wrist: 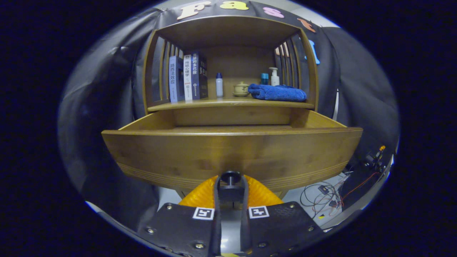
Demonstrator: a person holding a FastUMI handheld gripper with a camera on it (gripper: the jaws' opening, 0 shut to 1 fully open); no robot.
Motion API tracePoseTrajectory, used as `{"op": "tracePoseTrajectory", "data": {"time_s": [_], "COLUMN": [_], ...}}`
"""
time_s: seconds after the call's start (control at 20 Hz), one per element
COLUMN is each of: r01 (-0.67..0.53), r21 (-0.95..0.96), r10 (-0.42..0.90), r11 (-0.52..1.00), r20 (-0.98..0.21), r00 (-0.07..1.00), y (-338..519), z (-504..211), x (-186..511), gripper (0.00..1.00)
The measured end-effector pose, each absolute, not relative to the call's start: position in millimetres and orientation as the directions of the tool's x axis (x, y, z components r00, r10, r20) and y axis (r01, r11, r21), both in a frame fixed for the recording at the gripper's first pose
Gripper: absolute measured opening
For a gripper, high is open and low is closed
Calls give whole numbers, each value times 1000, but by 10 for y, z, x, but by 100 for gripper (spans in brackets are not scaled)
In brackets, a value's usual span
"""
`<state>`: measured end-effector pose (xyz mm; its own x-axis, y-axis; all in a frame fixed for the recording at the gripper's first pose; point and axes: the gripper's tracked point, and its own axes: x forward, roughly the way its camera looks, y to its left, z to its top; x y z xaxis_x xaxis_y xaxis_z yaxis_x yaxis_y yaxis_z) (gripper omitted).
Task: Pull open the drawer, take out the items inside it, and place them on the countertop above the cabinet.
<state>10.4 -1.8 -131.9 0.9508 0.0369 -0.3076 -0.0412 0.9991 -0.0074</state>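
Observation:
The wooden drawer (232,153) stands pulled well out of the cabinet, its front panel close ahead of me. A small dark knob (230,175) sits low on that panel, and my gripper (231,185) is shut on it, one finger on each side. The front panel hides the drawer's floor, so its contents cannot be seen. Above and beyond the drawer lies the wooden countertop (200,104). On it are a folded blue towel (277,92), a small lidded cup on a saucer (241,89), a white bottle with a blue cap (219,85), a pump bottle (274,77) and several upright books (187,79).
Slatted side walls (159,67) and a wooden roof (228,30) enclose the countertop. Black cloth hangs behind and to both sides. Loose wires and small electronics (332,194) lie on the floor to the right, below the drawer.

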Motion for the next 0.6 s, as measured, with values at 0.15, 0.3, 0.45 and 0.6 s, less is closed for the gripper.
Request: {"op": "tracePoseTrajectory", "data": {"time_s": [0.15,0.3,0.45,0.6], "r01": [-46,-45,-49,9], "r21": [-26,-35,-51,-60], "r10": [36,31,31,-25], "r11": [999,998,998,998], "r20": [-310,-322,-306,-271], "r00": [950,946,951,962], "y": [-29,-24,-13,-99], "z": [-1329,-1335,-1203,-920], "x": [91,97,87,55], "gripper": [21,21,40,71]}}
